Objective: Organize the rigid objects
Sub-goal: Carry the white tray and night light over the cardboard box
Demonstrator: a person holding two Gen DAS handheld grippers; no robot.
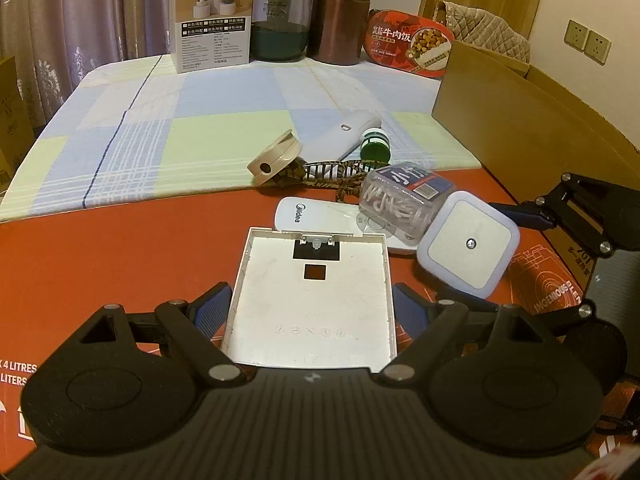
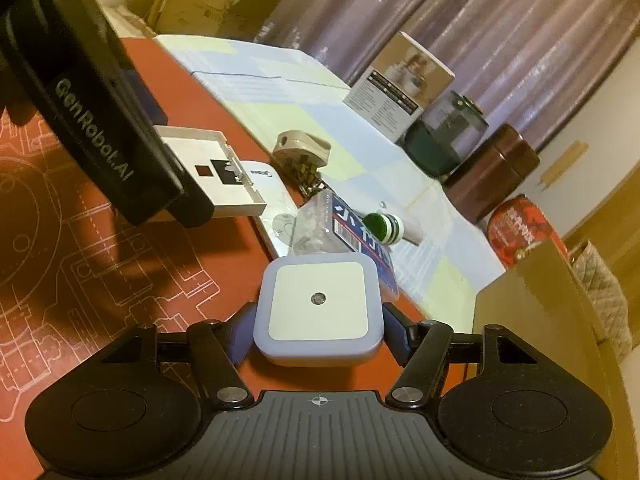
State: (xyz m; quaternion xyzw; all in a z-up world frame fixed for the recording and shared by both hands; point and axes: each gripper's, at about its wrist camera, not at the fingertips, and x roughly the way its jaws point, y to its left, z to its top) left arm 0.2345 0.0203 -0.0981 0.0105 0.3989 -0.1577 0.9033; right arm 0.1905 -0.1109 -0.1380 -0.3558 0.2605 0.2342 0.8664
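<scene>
The left gripper (image 1: 310, 312) clamps a shallow white plastic tray-like cover (image 1: 310, 300) by its two long sides, blue pads pressed against its edges, holding it over the red printed mat (image 1: 120, 256). The right gripper (image 2: 318, 330) has a square night light (image 2: 319, 306), white-faced with a pale blue rim and a small round sensor at its centre, between its fingers; the left pad sits against the light's side, while at the right side contact cannot be told for sure. In the left wrist view the same night light (image 1: 468, 246) is tilted, leaning beside a clear plastic box (image 1: 404, 200) with a blue label, which lies partly over a white Midea remote (image 1: 304, 214). Just beyond them crowd a beige round clip-like gadget (image 1: 274, 158), a braided brown cord (image 1: 332, 174), a white oblong device (image 1: 344, 134) and a small green-capped bottle (image 1: 375, 146) on its side, at the edge of a checked cloth (image 1: 200, 120). Along the far edge of the cloth stand a humidifier carton (image 1: 212, 18), a dark green glass jar (image 1: 280, 20), a brown metal canister (image 1: 340, 18) and a red instant-meal tub (image 1: 408, 44). An open cardboard box (image 1: 520, 112) stands at the right, close beside the right gripper.
</scene>
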